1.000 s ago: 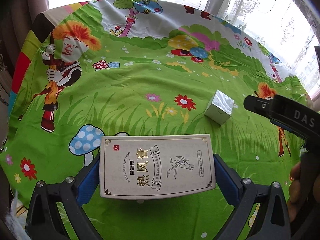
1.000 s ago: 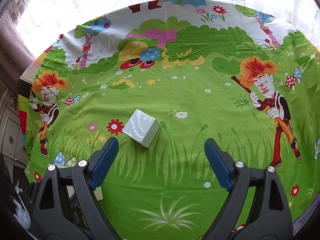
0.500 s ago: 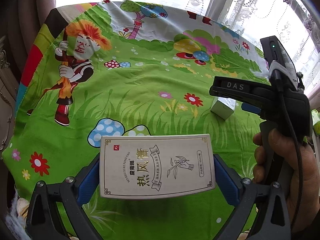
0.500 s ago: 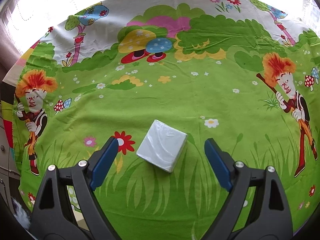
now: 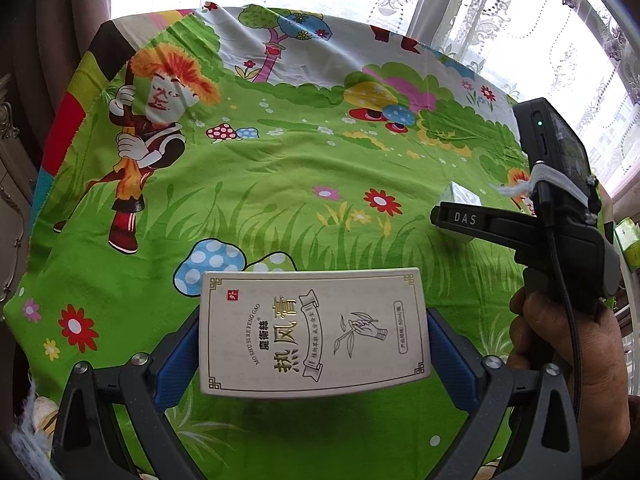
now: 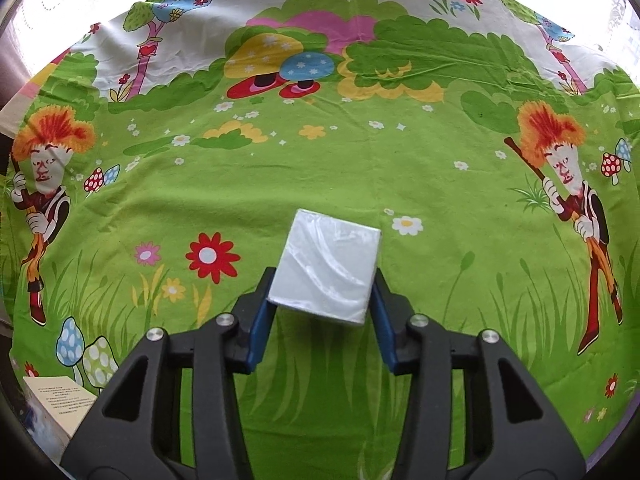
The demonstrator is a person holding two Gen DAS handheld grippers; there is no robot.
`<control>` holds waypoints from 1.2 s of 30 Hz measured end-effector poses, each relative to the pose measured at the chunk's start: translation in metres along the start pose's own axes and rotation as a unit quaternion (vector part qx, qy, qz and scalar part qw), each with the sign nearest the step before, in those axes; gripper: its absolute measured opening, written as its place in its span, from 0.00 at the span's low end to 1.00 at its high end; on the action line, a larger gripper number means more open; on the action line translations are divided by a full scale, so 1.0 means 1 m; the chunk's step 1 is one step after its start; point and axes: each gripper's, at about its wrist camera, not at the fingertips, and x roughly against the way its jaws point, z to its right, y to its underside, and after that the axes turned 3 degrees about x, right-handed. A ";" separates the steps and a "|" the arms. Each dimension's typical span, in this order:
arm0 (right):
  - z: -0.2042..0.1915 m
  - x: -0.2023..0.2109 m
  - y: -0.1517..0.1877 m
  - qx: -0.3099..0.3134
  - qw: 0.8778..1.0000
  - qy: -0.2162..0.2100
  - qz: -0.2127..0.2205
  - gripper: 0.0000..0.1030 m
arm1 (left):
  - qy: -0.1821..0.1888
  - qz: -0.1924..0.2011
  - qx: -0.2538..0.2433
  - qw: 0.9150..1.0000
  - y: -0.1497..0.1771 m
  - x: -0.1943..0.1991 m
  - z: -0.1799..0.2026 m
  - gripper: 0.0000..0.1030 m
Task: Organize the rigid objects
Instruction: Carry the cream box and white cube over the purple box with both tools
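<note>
My left gripper (image 5: 314,344) is shut on a flat white carton with Chinese lettering (image 5: 314,330), held above the green cartoon tablecloth (image 5: 280,184). My right gripper (image 6: 320,304) is shut on a small silvery plastic-wrapped box (image 6: 326,264), its blue pads against the box's two sides. In the left wrist view the right gripper (image 5: 464,220) shows at the right, held by a hand (image 5: 568,364), with the silvery box (image 5: 460,196) partly hidden behind its black finger. The carton's corner shows at the lower left of the right wrist view (image 6: 60,400).
The tablecloth covers a table that ends at lace curtains (image 5: 480,12) and a bright window at the back. A dark cabinet (image 5: 12,184) stands at the left edge. A green item (image 5: 628,240) sits off the table at the right.
My right gripper moved forward to the silvery box and closed on it. My left gripper kept hold of the carton and drew back and left a little.
</note>
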 end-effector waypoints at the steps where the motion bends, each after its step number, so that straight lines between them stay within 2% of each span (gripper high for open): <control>1: 0.000 0.006 0.003 0.002 1.000 0.002 0.005 0.47 | 0.000 0.002 -0.002 1.000 0.000 0.001 0.001 0.98; 12: 0.030 0.075 0.044 -0.003 0.999 0.004 0.041 0.47 | 0.019 0.019 -0.027 0.999 0.013 0.027 0.023 0.98; 23: 0.071 0.138 0.102 -0.030 0.998 -0.006 0.062 0.47 | 0.068 0.023 -0.072 0.995 0.043 0.060 0.064 0.98; 29: 0.108 0.167 0.138 -0.055 0.996 0.003 0.066 0.47 | 0.097 0.018 -0.115 0.989 0.061 0.075 0.098 0.98; 36: 0.167 0.201 0.185 -0.092 0.993 0.036 0.067 0.47 | 0.134 0.011 -0.173 0.976 0.089 0.089 0.147 0.98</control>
